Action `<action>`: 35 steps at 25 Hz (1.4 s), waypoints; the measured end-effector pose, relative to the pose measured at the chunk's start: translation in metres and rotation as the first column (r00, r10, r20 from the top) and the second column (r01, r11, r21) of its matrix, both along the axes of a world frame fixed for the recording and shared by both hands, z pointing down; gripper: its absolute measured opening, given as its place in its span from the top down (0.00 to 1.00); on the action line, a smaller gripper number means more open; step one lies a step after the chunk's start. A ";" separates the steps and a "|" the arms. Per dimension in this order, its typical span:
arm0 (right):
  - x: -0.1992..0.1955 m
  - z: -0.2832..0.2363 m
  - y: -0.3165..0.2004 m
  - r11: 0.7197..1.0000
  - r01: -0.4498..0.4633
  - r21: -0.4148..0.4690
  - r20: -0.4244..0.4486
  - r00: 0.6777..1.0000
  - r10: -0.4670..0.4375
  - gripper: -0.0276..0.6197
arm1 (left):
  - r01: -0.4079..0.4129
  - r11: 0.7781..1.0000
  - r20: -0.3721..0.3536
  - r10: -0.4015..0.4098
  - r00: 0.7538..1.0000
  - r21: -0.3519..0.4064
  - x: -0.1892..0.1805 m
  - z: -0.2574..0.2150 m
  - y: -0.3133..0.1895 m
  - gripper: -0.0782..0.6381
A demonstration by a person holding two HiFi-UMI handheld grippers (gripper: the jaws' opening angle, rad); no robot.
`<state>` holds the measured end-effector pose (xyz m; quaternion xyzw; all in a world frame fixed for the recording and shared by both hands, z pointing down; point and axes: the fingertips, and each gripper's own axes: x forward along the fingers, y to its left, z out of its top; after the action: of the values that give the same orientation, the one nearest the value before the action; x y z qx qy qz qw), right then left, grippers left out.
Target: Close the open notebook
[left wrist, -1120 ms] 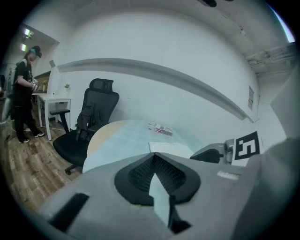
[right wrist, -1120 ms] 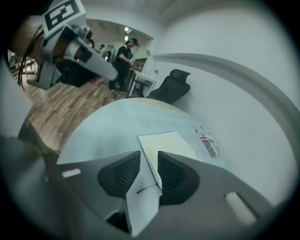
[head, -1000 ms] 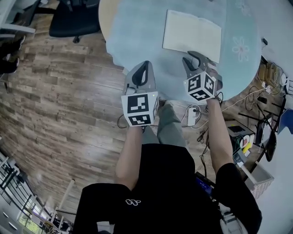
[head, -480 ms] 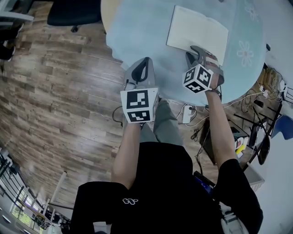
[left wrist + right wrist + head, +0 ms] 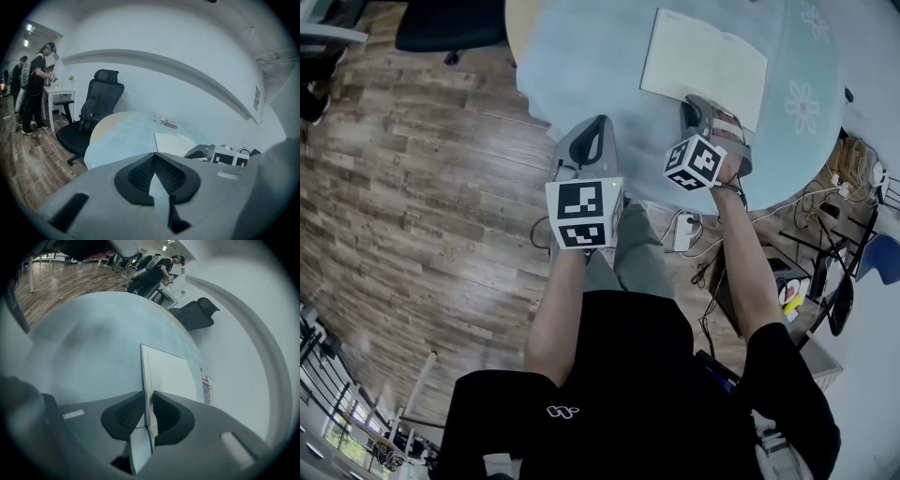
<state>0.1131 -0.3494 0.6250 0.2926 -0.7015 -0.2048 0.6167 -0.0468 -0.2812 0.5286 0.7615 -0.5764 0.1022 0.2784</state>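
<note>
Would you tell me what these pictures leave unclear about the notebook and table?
- Head view: the right gripper, jaws closing on the notebook, covers its near edge.
- Left gripper view: lettering on the flat printed item is too small.
- Head view: the top edge cuts off the table beyond the notebook.

White-paged open notebook (image 5: 703, 66) w/ blue cover edge; round desk (image 5: 581, 66) under pale-blue cloth w/ white flower print (image 5: 802, 106), tan rim at one side; grey plastic left gripper (image 5: 591, 131) w/ black jaw pads, b/w square-marker cube; grey right gripper (image 5: 696, 105) alike, its black-padded jaws closing on the blue-edged cover; brown wood-plank floor (image 5: 412, 187); black office chair (image 5: 450, 23); person's black shirt (image 5: 619, 375).
</note>
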 end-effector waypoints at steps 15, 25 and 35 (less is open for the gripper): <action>0.016 -0.033 0.002 0.943 -0.330 -0.043 0.520 0.799 0.303 0.90 | -0.073 0.997 0.033 0.073 0.997 0.006 0.020 -0.010 0.010 0.89; 0.052 -0.047 0.008 0.795 -0.533 -0.288 0.802 0.319 0.504 0.91 | -0.128 0.992 0.049 0.126 0.991 0.019 0.042 -0.020 0.011 0.89; 0.101 -0.036 0.015 0.589 -0.594 -0.548 0.796 -0.154 0.585 0.91 | -0.141 0.990 0.043 0.140 0.989 0.021 0.051 -0.024 0.010 0.89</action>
<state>0.2141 -0.3342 0.5894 0.6352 -0.6989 0.3222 0.0654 0.0039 -0.2712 0.5051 0.8012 -0.5281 0.1305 0.2492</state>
